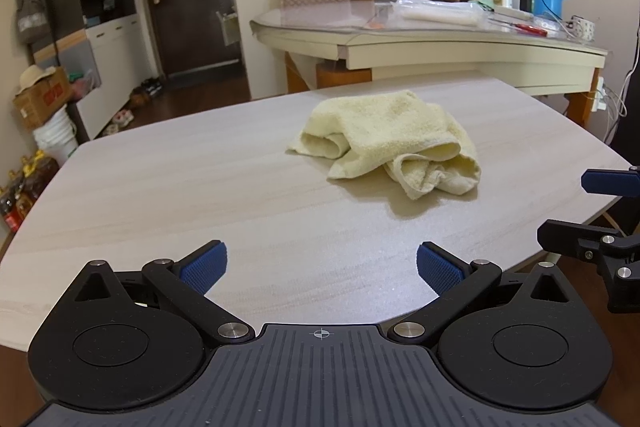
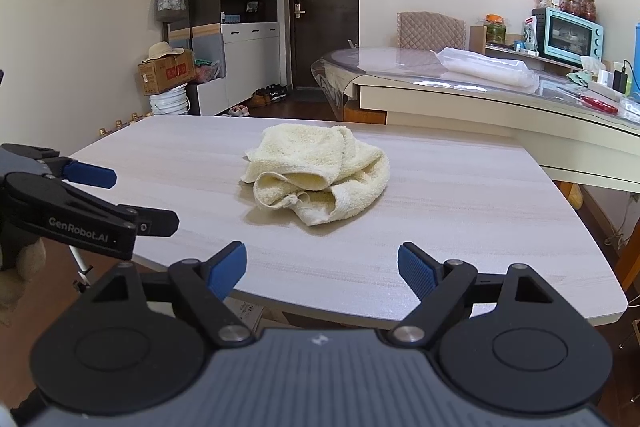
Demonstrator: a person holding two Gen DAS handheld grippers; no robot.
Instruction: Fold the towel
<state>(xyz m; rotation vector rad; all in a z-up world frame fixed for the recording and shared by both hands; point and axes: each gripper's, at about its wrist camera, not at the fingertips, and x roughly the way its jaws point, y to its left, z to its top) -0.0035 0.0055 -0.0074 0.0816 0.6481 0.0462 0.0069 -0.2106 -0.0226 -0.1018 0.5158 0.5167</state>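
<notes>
Yellow towel (image 1: 386,141) crumpled on table (image 1: 160,187) — both hand-held grippers (image 1: 322,265) (image 2: 322,267) spread, level w/ it

Pale yellow towel (image 1: 384,135), wood-grain table (image 1: 200,195)

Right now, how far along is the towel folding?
Nothing looks done yet: the towel lies in a crumpled heap near the middle of the table, with loose rolls and no flat folds. Nothing is in hand: the left gripper and right gripper are both open and empty, short of the cloth. Left to do: grasp it, spread it flat, then fold.
</notes>
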